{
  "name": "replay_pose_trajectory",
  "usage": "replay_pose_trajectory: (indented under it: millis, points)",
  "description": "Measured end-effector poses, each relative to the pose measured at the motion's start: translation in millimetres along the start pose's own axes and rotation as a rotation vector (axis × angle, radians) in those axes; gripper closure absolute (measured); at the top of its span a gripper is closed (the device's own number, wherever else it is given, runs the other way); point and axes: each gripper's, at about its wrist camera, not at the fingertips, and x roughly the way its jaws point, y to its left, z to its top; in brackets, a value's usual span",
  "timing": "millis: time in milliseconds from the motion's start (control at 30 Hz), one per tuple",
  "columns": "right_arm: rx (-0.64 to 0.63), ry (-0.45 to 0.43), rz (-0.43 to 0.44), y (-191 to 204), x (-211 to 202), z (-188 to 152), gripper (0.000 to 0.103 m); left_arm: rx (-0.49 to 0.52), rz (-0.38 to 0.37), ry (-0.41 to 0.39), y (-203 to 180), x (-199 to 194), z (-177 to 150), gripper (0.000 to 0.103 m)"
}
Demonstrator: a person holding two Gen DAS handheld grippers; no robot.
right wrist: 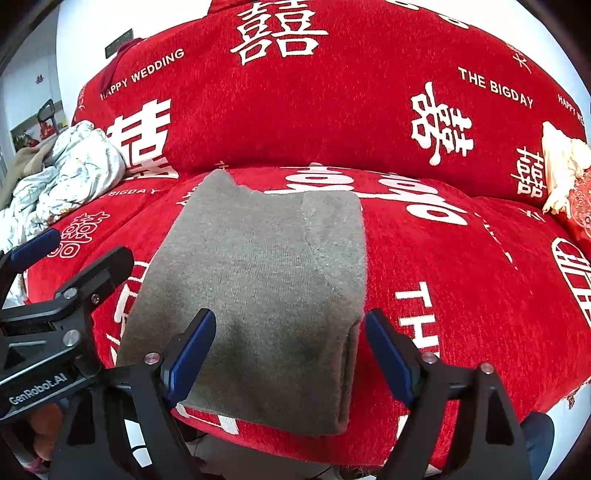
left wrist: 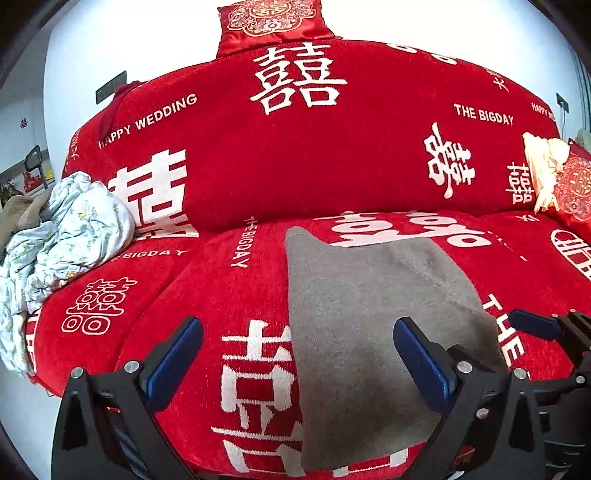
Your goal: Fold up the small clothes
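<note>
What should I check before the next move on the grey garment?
1. Left gripper open, nothing between the pads: ok.
2. Right gripper open, not pressing cloth: ok.
3. Grey garment flat on the red sofa cover, sides folded in: ok.
4. Folded right edge neat along its length: ok.
5. Far end even: not ok, one corner sticks out.
6. Floral bedding apart from the garment: ok.

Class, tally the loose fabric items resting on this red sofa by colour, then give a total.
Grey: 1, folded grey garment
Pale blue floral: 1, crumpled floral cloth
Cream: 1, cream cloth
Red embroidered: 2, top cushion, right cushion
Total: 5
</note>
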Motion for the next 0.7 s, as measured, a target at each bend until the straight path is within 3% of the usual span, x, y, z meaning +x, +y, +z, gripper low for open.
replay_pose_trajectory:
  millis: [333, 700]
  points:
    - [0.013, 0.01, -0.002, -3.1, 1.3, -3.1, 0.017, -0.042, -0.008, 0.022, 5.1, 1.7, -4.4, 0.0]
    - [-0.014, 0.013, -0.006, 3.4, 1.4, -4.9, 0.017, -0.015, 0.002, 0.037, 1.2, -1.3, -6.0, 0.0]
